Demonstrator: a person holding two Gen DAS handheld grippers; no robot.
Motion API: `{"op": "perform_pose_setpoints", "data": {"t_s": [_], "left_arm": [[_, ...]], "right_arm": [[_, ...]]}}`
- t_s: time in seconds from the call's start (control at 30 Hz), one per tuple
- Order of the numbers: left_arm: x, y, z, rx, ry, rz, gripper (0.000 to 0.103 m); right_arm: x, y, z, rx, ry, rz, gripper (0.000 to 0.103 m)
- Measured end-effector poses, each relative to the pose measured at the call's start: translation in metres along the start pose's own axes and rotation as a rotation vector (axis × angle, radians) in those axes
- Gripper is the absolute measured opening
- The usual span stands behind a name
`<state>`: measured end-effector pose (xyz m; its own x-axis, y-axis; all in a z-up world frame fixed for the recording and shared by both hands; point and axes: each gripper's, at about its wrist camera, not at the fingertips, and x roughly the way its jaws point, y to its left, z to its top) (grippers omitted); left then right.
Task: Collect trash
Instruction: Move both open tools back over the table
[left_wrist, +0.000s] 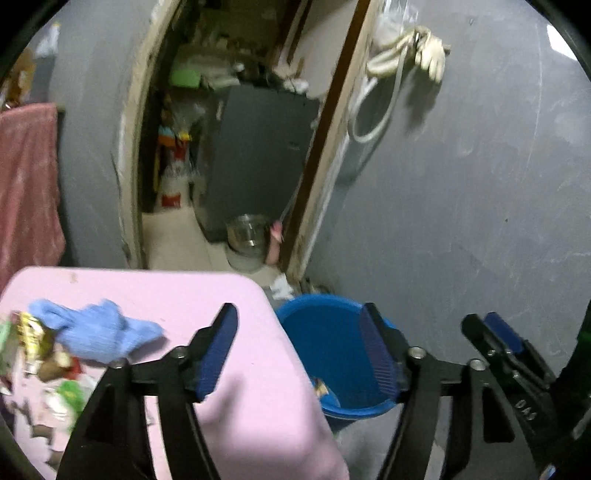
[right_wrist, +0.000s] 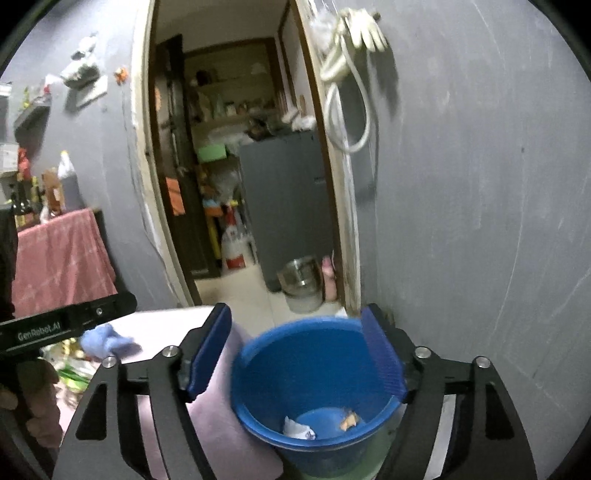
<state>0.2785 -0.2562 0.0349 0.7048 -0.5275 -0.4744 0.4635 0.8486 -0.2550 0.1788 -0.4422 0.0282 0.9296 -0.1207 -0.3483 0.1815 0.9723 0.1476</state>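
Note:
A blue bucket (right_wrist: 314, 369) stands on the floor beside a pink table (left_wrist: 258, 369); it also shows in the left wrist view (left_wrist: 325, 343). Inside it lie a white wrapper (right_wrist: 298, 430) and an orange scrap (right_wrist: 349, 419). A pile of wrappers (left_wrist: 37, 354) and a blue cloth (left_wrist: 96, 330) lie on the table's left side. My right gripper (right_wrist: 297, 354) is open and empty above the bucket. My left gripper (left_wrist: 301, 354) is open and empty over the table's right edge and the bucket. The right gripper's fingers (left_wrist: 502, 332) show at the right of the left wrist view.
A grey wall (right_wrist: 480, 221) rises behind the bucket. An open doorway (right_wrist: 240, 184) leads to a room with a grey cabinet (right_wrist: 288, 206) and a steel pot (right_wrist: 299, 280) on the floor. A red cloth (right_wrist: 59, 258) hangs at left. A white hose and gloves (right_wrist: 354, 44) hang on the wall.

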Motion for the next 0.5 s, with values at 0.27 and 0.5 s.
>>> {"op": "perform_pose_setpoints", "data": {"t_s": [0.27,0.5], "left_arm": [[-0.085,0.025,0.007,0.008,-0.159,0.078,0.092],[-0.154,0.048,-0.011,0.005,-0.228,0.155,0.096]], "right_arm": [[-0.056,0.036,0.022,-0.012,-0.122,0.034,0.103],[-0.09,0.075,0.018,-0.039,-0.191,0.109,0.103]]}}
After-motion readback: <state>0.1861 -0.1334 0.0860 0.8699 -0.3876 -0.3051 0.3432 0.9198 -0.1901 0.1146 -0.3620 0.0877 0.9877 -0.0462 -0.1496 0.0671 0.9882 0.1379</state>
